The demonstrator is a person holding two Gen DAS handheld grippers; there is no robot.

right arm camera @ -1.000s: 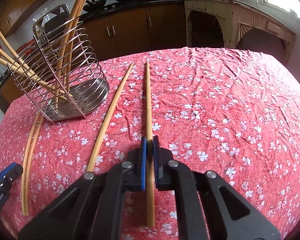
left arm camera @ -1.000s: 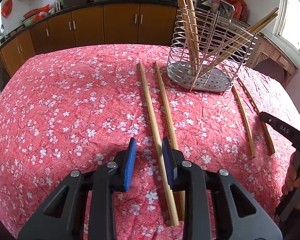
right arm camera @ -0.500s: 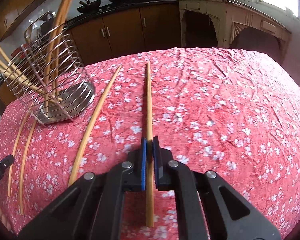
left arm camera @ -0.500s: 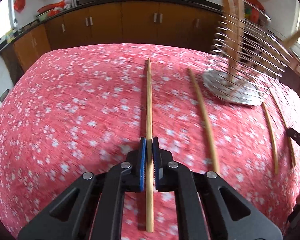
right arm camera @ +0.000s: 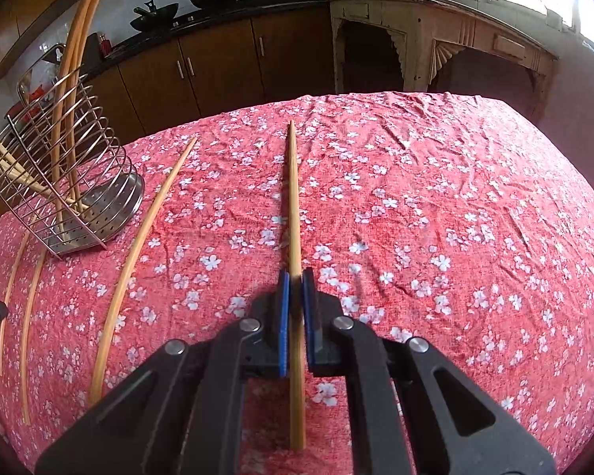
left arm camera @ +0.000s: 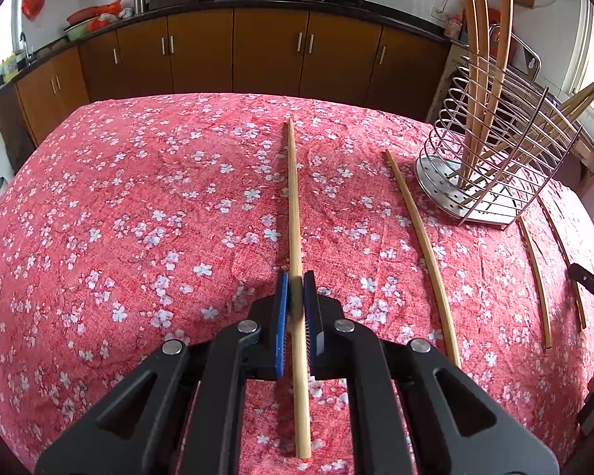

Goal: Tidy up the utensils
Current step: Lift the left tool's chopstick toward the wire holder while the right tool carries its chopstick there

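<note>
A counter draped in red cloth with white blossoms (left arm camera: 138, 217) is carrying a steel wire utensil rack (left arm camera: 495, 166) sitting toward its far edge. Loose pale bamboo chopsticks (left arm camera: 423, 245) are lying flat on the cloth beside the rack.

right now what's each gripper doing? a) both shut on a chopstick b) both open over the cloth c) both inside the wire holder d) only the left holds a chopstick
a: the left gripper pinches one chopstick and the right gripper pinches another chopstick between their blue pads.
</note>
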